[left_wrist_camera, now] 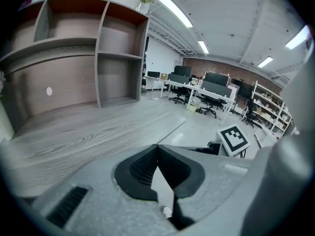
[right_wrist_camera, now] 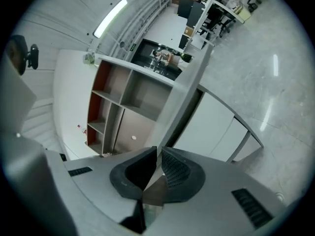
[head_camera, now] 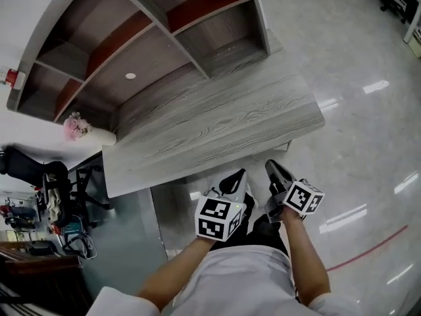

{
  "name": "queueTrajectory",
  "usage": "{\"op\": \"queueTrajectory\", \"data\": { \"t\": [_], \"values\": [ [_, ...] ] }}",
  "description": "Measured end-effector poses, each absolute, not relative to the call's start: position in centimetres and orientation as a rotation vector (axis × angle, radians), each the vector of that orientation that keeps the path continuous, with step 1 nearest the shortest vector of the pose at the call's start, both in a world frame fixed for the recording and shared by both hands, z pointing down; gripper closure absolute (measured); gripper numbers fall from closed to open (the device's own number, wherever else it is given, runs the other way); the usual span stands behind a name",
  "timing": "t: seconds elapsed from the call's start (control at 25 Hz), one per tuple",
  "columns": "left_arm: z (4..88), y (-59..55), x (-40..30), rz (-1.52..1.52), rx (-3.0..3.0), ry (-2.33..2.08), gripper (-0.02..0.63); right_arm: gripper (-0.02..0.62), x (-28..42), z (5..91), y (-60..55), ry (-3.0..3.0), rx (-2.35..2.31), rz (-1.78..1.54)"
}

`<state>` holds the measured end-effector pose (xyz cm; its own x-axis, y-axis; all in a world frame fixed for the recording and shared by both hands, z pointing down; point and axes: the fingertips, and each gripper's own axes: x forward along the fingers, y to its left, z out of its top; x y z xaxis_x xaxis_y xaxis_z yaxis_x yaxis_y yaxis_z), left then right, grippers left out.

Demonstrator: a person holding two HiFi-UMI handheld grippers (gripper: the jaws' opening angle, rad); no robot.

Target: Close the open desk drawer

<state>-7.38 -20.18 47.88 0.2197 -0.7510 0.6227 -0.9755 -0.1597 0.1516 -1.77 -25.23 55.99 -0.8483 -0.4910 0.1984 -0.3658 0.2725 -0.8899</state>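
Left gripper (head_camera: pixel 241 172) fingers clenched empty, right gripper (head_camera: pixel 272 165) fingers closing on nothing; I hold both off the table's (head_camera: pixel 217 124) near edge, since no drawer shows open.

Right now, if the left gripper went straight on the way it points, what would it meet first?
Most likely the desk top, just inside its near edge. The left gripper, jaws shut, aims right at that rim, so it could slip past to the floor.
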Motion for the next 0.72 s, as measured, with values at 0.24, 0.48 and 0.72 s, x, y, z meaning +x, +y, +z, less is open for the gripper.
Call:
{"op": "queueTrajectory", "data": {
  "t": [0.24,0.48,0.72],
  "values": [
    [46.1,-17.9,-8.2,0.502,1.974,-1.632,0.604,0.579,-3.1,51.3,-22.7,2.638,-0.761,-1.467],
    [44.9,-15.3,-10.0,0.466,1.985,-1.650,0.604,0.586,-5.2,46.9,-19.8,2.838,-0.754,-1.245],
    [43.3,-12.5,-11.7,0.414,2.018,-1.646,0.604,0.592,-7.6,43.6,-15.7,3.010,-0.789,-1.047]
  ]
}}
